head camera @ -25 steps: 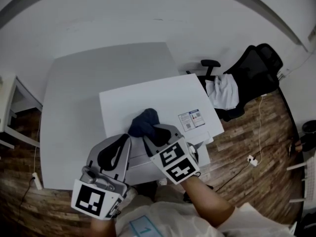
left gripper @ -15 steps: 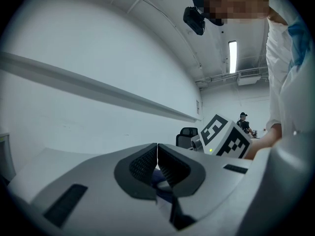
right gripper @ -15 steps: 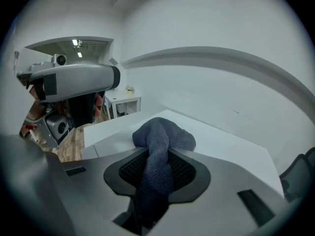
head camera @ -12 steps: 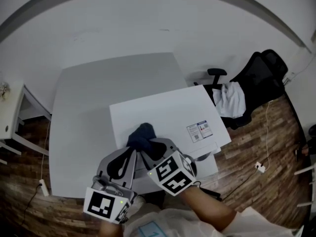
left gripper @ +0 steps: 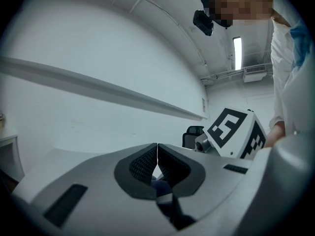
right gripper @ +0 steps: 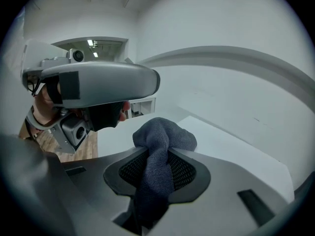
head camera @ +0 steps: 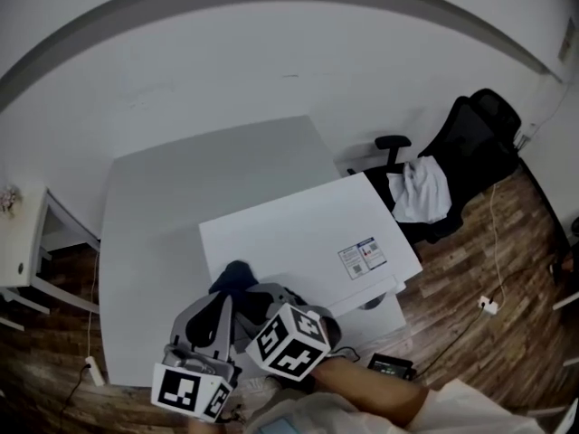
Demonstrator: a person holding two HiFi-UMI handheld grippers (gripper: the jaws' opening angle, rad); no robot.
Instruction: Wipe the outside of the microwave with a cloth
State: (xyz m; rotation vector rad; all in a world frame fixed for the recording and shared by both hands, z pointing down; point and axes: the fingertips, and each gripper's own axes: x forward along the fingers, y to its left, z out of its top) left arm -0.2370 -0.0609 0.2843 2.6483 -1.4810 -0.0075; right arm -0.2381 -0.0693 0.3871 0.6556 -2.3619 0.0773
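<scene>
Fingers of our right gripper (right gripper: 158, 156) clamp the dark-blue knitted cloth (right gripper: 165, 134) mid-bunch; on our left gripper (left gripper: 157, 152) they meet. It seems light, limp.

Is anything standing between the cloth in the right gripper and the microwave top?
Nothing visible. The cloth in the right gripper is over a bare corner of the microwave; its label sits far to the right.

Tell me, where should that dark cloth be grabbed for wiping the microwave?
At its bunched middle, from above, as the right gripper does: the cloth folds thick between the jaws and leaves a wad beyond the tips to rub the microwave top.
</scene>
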